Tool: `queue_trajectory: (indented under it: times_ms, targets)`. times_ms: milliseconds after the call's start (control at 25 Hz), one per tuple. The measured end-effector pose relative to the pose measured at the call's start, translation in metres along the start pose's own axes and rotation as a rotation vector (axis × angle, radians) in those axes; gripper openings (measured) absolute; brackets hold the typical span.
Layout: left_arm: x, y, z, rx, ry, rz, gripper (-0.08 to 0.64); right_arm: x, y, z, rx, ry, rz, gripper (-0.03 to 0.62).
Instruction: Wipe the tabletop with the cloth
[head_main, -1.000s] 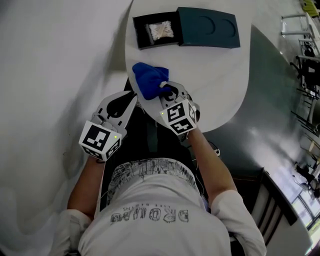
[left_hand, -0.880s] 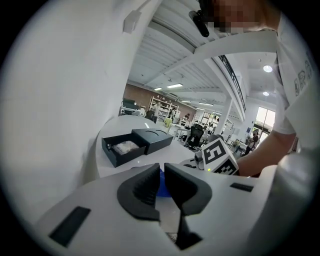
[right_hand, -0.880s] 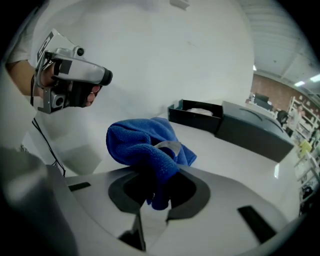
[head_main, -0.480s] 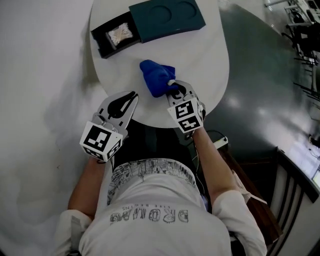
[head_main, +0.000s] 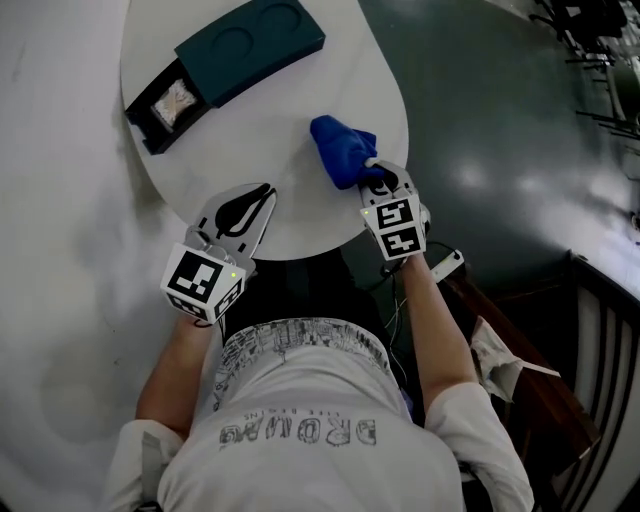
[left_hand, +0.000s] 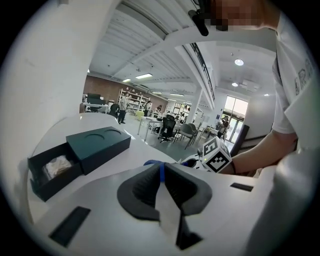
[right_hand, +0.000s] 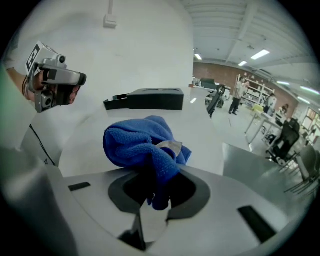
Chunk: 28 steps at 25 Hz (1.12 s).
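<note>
Tabletop, round and white (head_main: 290, 140), fills the upper centre of the head view. On its upper left part lies a dark teal rectangular box (head_main: 250, 42) with two round hollows in the lid. Its black drawer (head_main: 150, 112) is pulled out toward the left and has something pale inside. The crumpled blue terry cloth (head_main: 343, 150) sits at the table's right edge, well apart from the box. The right gripper (head_main: 372, 175) is clamped on it. The left gripper (head_main: 258, 195) is at the lower edge of the table, its jaws together and holding nothing.
</note>
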<state>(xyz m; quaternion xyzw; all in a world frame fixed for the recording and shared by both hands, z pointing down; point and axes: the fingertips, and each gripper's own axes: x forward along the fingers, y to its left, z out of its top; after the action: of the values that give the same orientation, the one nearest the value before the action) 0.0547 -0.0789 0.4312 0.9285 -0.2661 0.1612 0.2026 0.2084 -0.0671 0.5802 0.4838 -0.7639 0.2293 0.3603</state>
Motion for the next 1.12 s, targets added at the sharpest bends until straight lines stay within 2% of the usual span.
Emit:
queue_trajectory:
  times_ms: [160, 360, 880, 1000, 1120]
  targets:
    - [0.017, -0.013, 0.007, 0.022, 0.012, -0.037, 0.046, -0.012, -0.025, -0.016, 0.056, 0.002, -0.042, 0.078]
    - [0.026, -0.02, 0.011, 0.037, 0.022, -0.052, 0.046, -0.015, -0.031, -0.019, 0.073, -0.001, -0.046, 0.078]
    - [-0.003, 0.004, 0.007, -0.004, -0.015, 0.016, 0.046, -0.015, -0.032, -0.018, 0.046, 0.058, -0.07, 0.078]
    - [-0.019, 0.016, 0.004, -0.021, -0.035, 0.039, 0.046, -0.017, -0.023, -0.006, 0.006, 0.059, -0.096, 0.078]
    - [-0.037, 0.031, 0.0, -0.04, -0.051, 0.068, 0.046, -0.017, 0.004, 0.019, -0.037, 0.021, -0.082, 0.077]
